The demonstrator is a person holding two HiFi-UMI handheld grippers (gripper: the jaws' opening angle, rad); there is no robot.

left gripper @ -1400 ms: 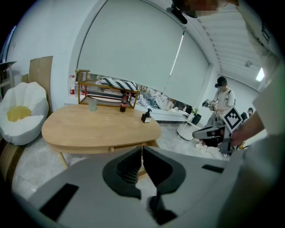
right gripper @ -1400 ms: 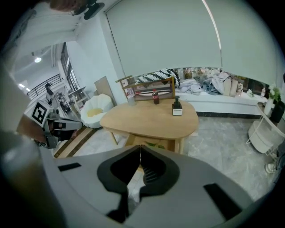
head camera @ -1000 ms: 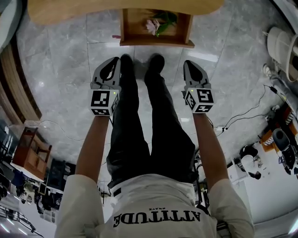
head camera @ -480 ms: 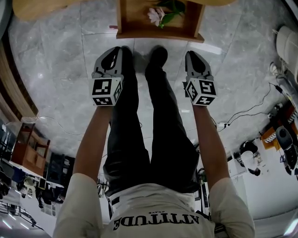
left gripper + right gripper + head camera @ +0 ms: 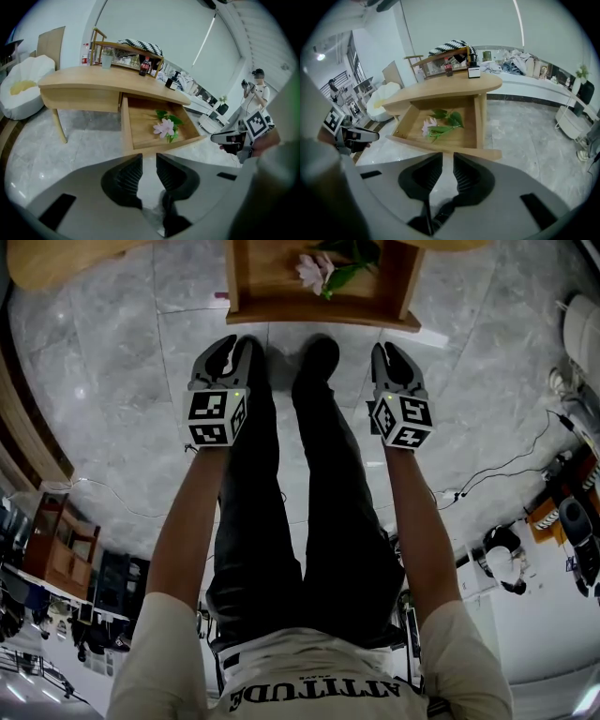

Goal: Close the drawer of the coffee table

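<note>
Drawer (image 5: 281,307) nearer now; left gripper (image 5: 228,347) and right gripper (image 5: 391,352) lowered, jaws just opened slightly, both empty.

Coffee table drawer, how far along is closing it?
Nothing done yet: the drawer stands pulled out, a pink flower inside. In hand: left gripper and right gripper hover short of its front, jaws just opening, nothing between them. Left: reach the front and push it in.

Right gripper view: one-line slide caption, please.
Right gripper, jaws just opened with nothing between them, faces the open drawer of the coffee table, a pink flower lying inside.
</note>
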